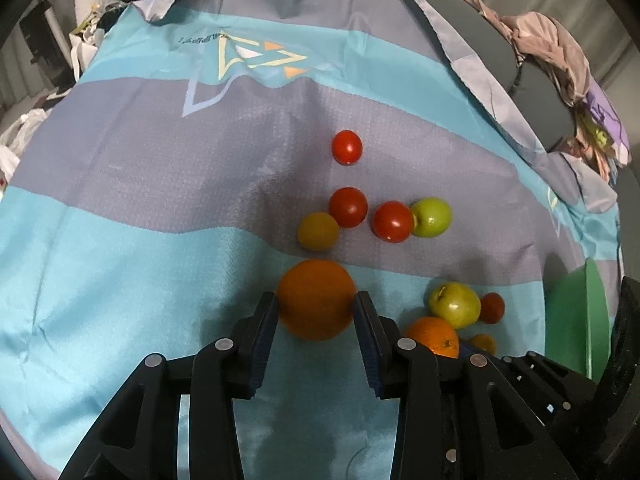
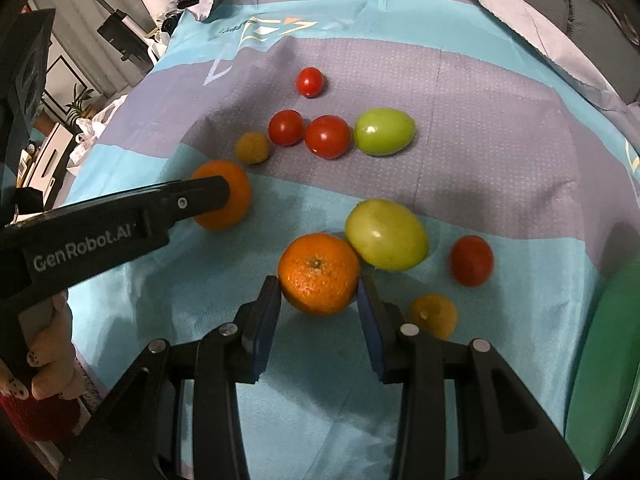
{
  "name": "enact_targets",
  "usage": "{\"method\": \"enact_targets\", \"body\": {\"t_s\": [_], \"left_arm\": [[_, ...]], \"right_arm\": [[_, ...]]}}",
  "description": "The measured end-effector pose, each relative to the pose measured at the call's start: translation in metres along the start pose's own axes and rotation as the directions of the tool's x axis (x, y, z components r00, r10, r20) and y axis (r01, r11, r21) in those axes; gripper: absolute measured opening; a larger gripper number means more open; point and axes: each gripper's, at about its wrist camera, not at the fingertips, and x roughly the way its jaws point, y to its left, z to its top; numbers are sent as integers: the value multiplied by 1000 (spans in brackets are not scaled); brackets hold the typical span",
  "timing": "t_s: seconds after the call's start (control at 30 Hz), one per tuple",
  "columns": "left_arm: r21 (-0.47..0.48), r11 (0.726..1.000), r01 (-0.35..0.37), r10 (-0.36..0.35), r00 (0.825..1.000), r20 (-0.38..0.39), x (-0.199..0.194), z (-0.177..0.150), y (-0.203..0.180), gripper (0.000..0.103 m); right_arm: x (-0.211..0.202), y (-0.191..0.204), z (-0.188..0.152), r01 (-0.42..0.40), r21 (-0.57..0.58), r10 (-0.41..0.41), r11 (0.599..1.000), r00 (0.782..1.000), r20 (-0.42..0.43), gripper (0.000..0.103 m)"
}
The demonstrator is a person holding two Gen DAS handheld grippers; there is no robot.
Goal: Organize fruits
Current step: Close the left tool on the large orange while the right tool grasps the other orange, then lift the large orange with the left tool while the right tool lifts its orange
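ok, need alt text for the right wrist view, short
The right gripper has its jaws around an orange on a blue and grey striped cloth. At left, the left gripper reaches in and clamps a second orange. Red tomatoes, green tomatoes and small yellow fruits lie scattered beyond, with a green bowl at the right edge.

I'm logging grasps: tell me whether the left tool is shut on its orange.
Shut on the orange: both pads of the left tool press its sides.
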Motion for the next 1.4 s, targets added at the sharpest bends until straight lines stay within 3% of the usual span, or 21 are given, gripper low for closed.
{"method": "enact_targets", "body": {"t_s": [0.1, 0.27, 0.4, 0.73, 0.87, 1.1, 1.4], "left_arm": [[-9, 1000, 13, -14, 1000, -23, 5, -2, 0, 47], [0, 999, 36, -36, 998, -52, 14, -5, -5, 47], [19, 1000, 11, -10, 998, -57, 19, -9, -8, 47], [29, 999, 14, -14, 1000, -4, 10, -11, -10, 41], [40, 998, 42, -43, 999, 18, -1, -11, -14, 30], [30, 998, 46, -45, 999, -16, 8, -10, -16, 30], [-15, 997, 80, -80, 997, 16, -2, -1, -9, 31]], "right_arm": [[-1, -2, -1, -6, 6, 6, 1000, 1000, -1, 41], [-2, -4, -3, -16, 18, 16, 1000, 1000, -2, 41], [-2, -5, -3, -18, 21, 18, 1000, 1000, 4, 41], [-10, -6, -6, -25, 29, 24, 999, 999, 35, 40], [-16, -10, -7, -25, 45, 23, 999, 999, 48, 40], [-19, -19, -13, -18, 85, 14, 996, 999, 44, 40], [-23, -24, -11, -33, 92, 28, 995, 998, 63, 40]]}}
